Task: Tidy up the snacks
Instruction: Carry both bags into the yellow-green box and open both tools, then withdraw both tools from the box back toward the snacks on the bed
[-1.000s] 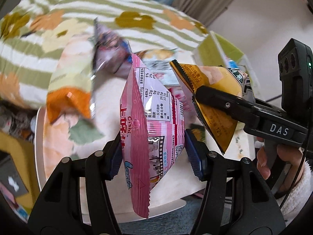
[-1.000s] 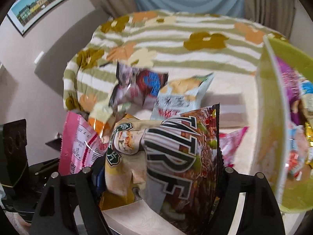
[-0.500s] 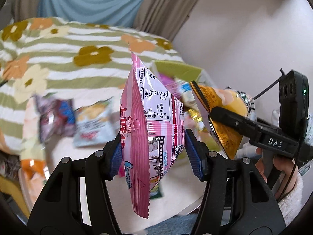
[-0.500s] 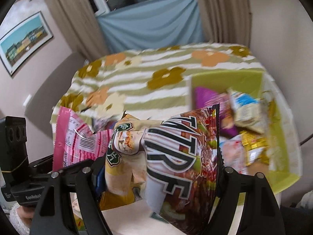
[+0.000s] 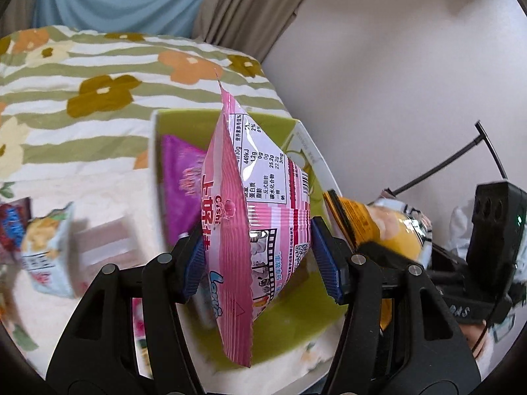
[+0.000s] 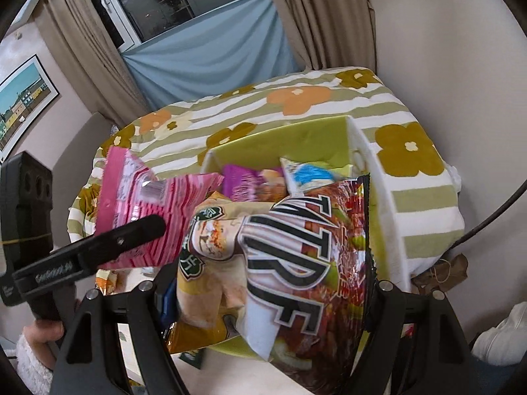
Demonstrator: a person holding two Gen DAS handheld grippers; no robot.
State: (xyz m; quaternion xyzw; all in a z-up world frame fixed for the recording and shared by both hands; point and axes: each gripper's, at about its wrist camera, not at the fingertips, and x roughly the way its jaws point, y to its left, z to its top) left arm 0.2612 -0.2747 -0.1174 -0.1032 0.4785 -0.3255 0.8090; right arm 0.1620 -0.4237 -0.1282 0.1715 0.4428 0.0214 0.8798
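Observation:
My left gripper (image 5: 260, 260) is shut on a pink snack bag (image 5: 253, 217) and holds it upright over the near part of a green box (image 5: 184, 125). The pink bag also shows in the right wrist view (image 6: 148, 210). My right gripper (image 6: 266, 306) is shut on a large yellow and red chip bag (image 6: 290, 256), held over the green box (image 6: 296, 135). That bag shows at the right in the left wrist view (image 5: 372, 227). The box holds a purple bag (image 6: 247, 184) and a white and blue bag (image 6: 306, 174).
The box sits on a white table by a bed with a green striped flower blanket (image 5: 98, 75). Loose snack bags (image 5: 46, 247) lie on the table left of the box. A wall (image 5: 395, 82) stands close on the right.
Both grippers have swung right with their bags, from the loose snacks on the table to above the green box. Both remain shut.

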